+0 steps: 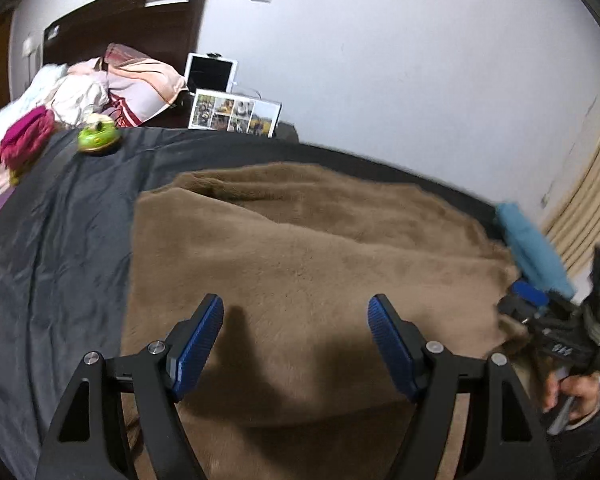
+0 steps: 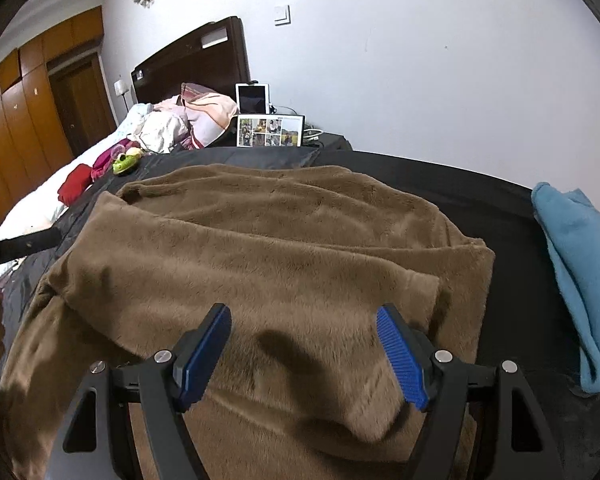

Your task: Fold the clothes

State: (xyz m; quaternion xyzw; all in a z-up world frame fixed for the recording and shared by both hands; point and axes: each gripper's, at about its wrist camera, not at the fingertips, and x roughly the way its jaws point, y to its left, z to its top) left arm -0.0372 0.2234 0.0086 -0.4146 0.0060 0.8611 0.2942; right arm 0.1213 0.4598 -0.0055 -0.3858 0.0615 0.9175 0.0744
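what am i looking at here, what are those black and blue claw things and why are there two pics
Each claw is a hand-held two-finger gripper, with no robot arm. A camera on each looks forward along its fingers: one picture from the left gripper, one from the right gripper. Both are open and hold nothing, hovering above a brown fleece garment lying partly folded on a dark bed cover. A blue cloth lies beside it. In the left view you can see the person's hand holding the other gripper.

A home bedroom: bed (image 2: 440, 184), headboard (image 2: 196, 56), wardrobe (image 2: 24, 120).
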